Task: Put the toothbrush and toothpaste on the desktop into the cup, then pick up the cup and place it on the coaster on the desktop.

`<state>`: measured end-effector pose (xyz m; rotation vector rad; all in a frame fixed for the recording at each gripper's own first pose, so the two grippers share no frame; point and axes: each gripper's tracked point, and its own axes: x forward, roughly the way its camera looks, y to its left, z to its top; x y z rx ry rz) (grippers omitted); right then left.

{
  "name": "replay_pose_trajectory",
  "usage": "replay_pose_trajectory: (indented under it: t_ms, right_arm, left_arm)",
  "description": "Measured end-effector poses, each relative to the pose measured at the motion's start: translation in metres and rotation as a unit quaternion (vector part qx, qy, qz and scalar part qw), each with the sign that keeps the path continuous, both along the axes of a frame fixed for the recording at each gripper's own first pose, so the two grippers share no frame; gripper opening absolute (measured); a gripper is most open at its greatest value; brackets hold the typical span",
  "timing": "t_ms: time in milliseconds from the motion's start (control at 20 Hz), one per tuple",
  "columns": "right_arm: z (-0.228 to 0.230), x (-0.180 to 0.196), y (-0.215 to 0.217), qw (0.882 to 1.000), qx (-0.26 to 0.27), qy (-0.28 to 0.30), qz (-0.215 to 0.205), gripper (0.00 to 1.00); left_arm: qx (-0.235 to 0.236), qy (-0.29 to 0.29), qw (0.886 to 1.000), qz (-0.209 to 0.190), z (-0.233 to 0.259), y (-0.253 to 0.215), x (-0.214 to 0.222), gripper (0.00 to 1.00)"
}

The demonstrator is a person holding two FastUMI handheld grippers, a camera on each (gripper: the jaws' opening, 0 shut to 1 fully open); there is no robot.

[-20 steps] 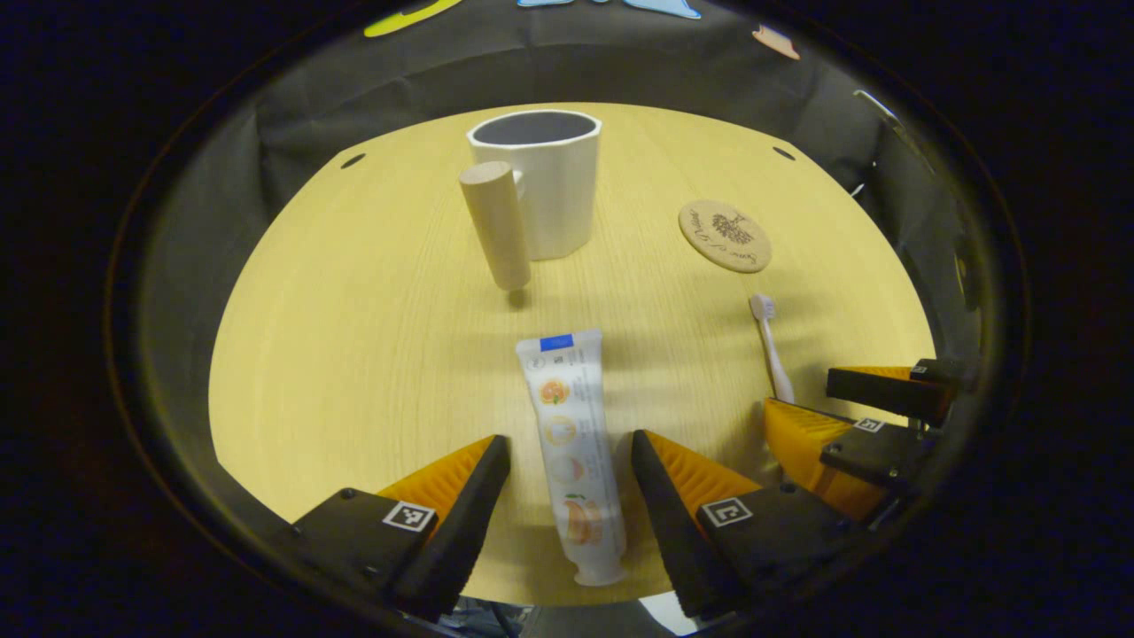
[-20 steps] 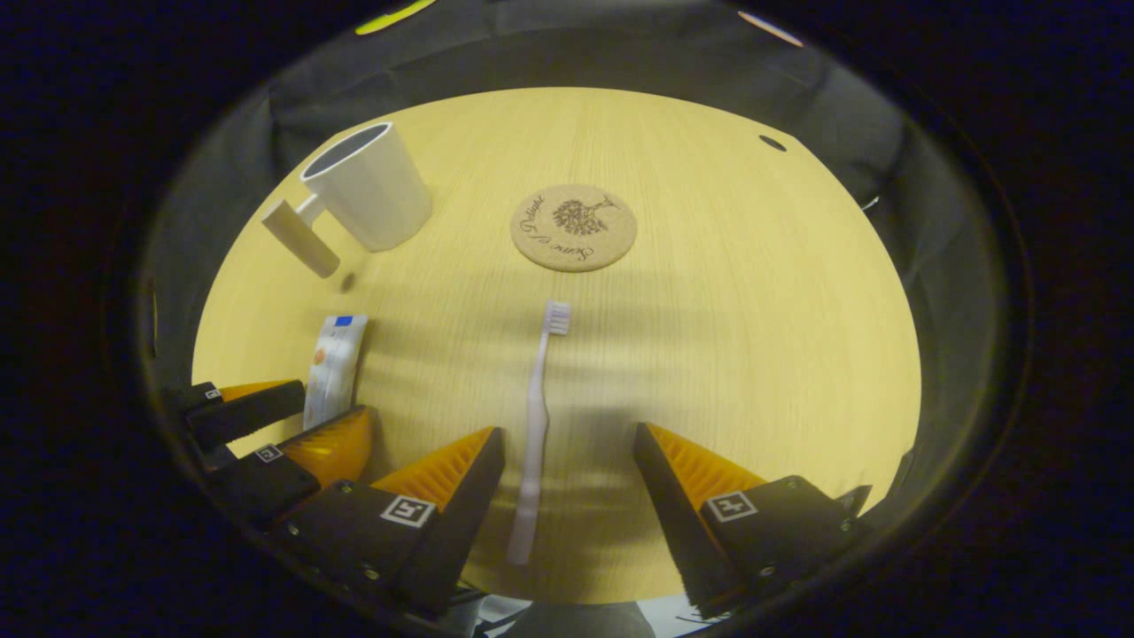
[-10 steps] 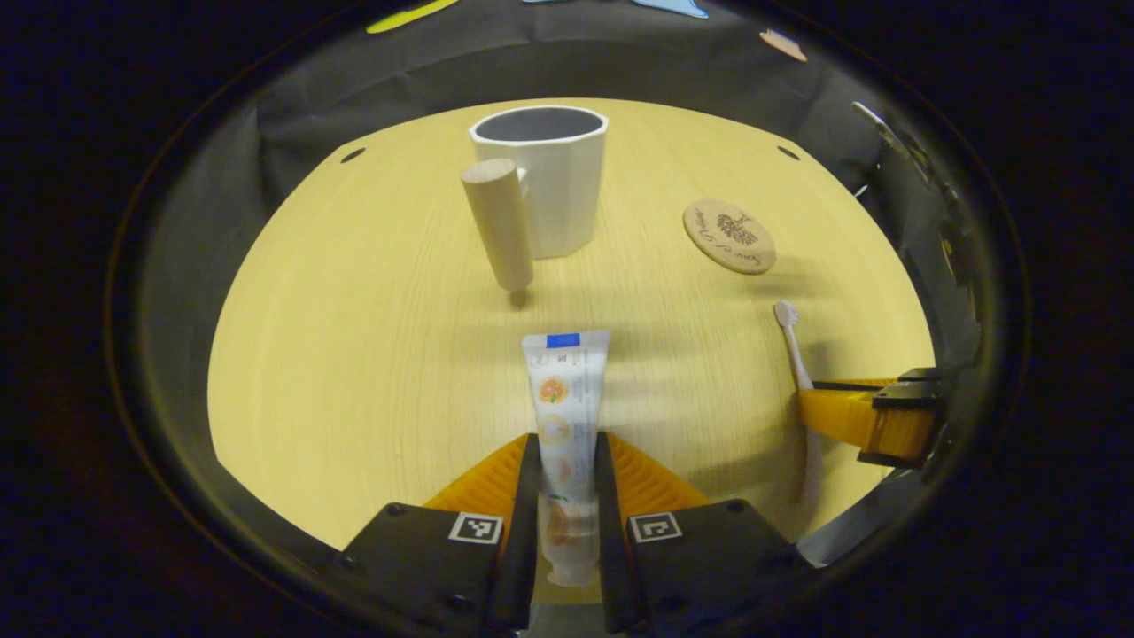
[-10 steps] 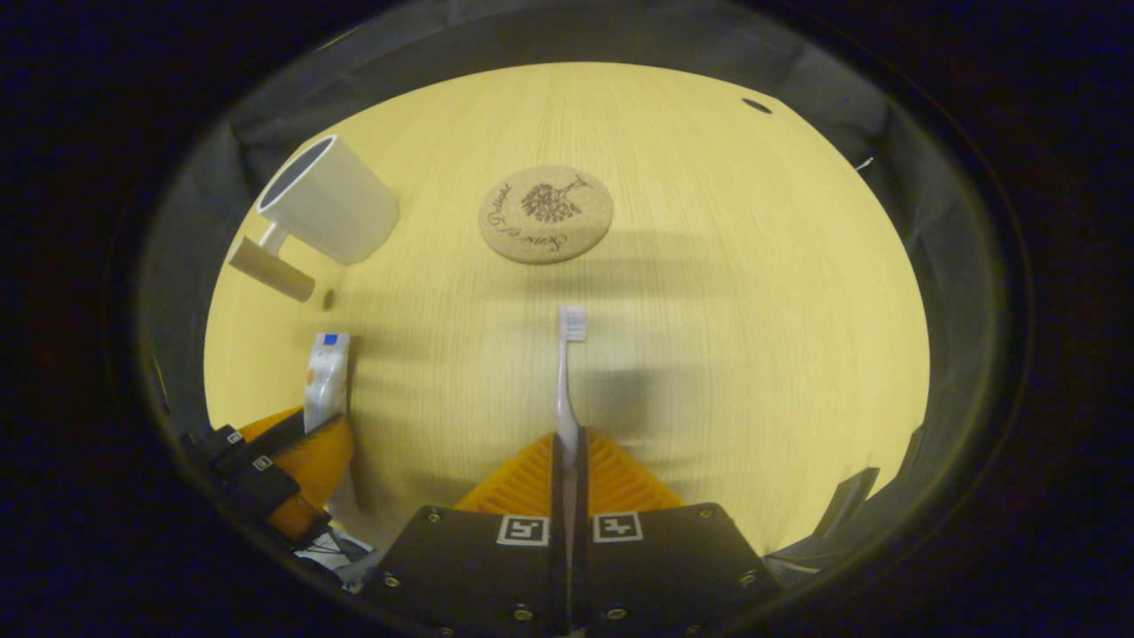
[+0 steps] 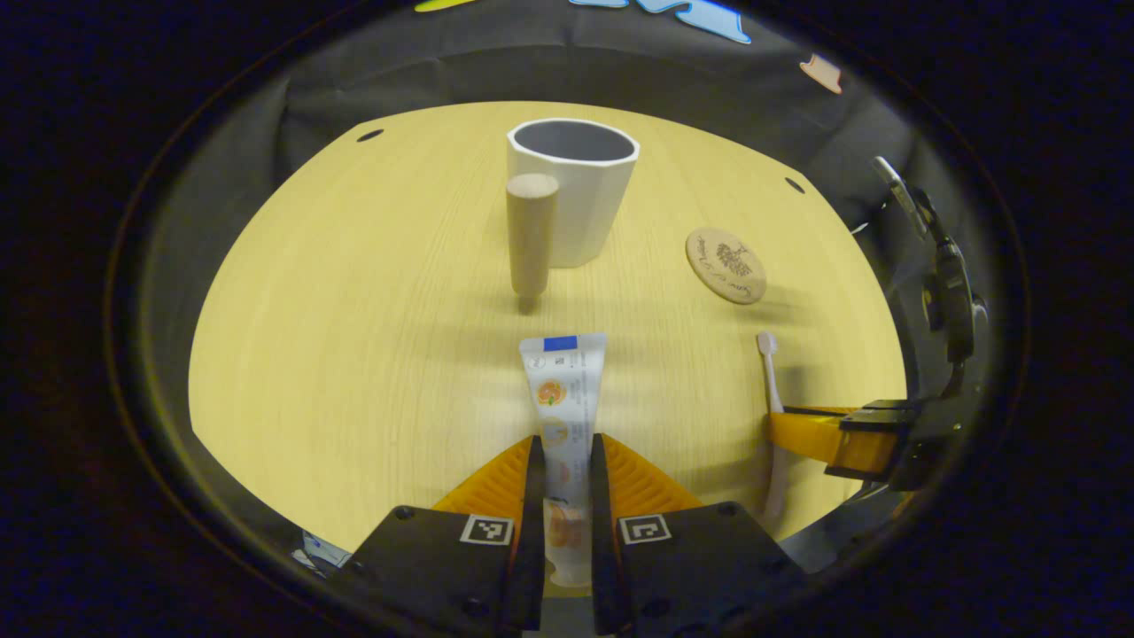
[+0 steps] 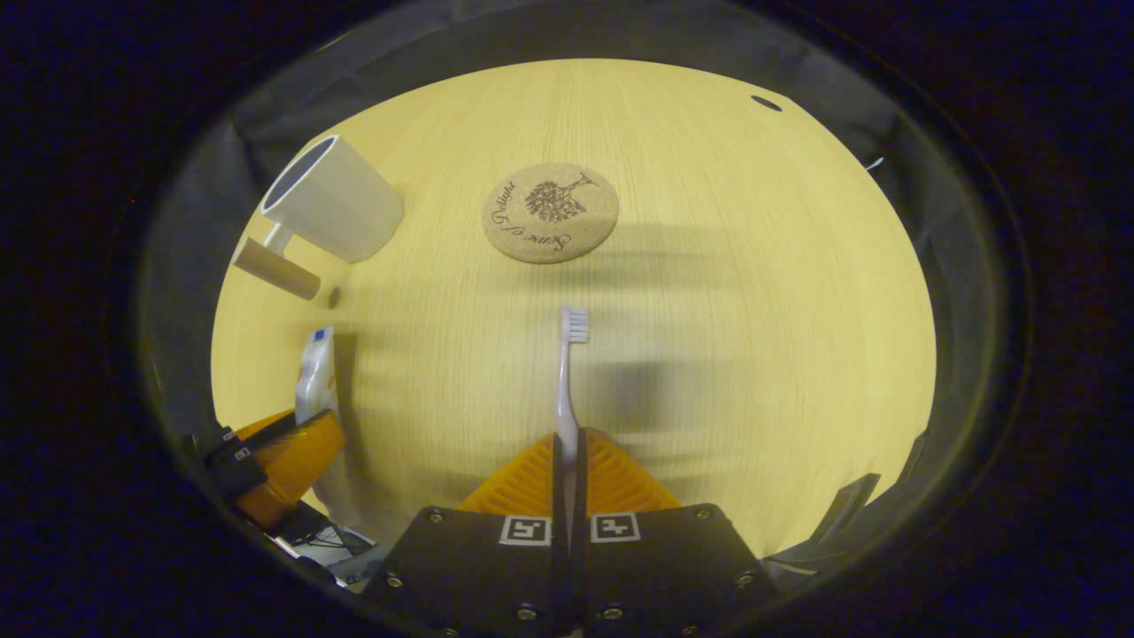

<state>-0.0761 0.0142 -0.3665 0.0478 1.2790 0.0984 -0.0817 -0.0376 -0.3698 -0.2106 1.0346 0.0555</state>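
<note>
My left gripper [image 5: 563, 452] is shut on the white toothpaste tube [image 5: 563, 390], which points ahead toward the white cup [image 5: 574, 190] with its wooden peg handle [image 5: 530, 232] facing me. My right gripper [image 6: 567, 452] is shut on the pale toothbrush [image 6: 567, 372], bristles forward, held a little above the table. The round cork coaster [image 6: 550, 212] lies just beyond the brush head, and the cup [image 6: 328, 200] stands left of it. In the left gripper view the coaster [image 5: 726, 265] lies right of the cup, and the right gripper [image 5: 828, 436] holds the toothbrush [image 5: 771, 381] at the right. The left gripper [image 6: 283, 452] with the tube [image 6: 315, 372] appears at lower left.
The round light wooden table [image 5: 354, 310] has small dark holes [image 5: 369, 136] near its far edge. Black cloth walls [image 5: 461, 71] surround it closely on all sides.
Both grippers went from open to shut, the left on the toothpaste, the right on the toothbrush. Both have since lifted slightly with them; the left view has shifted so the cup sits more central.
</note>
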Motion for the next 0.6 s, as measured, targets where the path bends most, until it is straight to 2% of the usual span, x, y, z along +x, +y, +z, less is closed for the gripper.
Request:
replay_pose_trajectory:
  t_ms: [600]
  right_arm:
    - [0.001,0.001,-0.001,1.000,0.020,0.006,-0.007,0.02]
  left_arm:
    - [-0.042,-0.103,0.993,0.024,0.125,0.005,0.027,0.29]
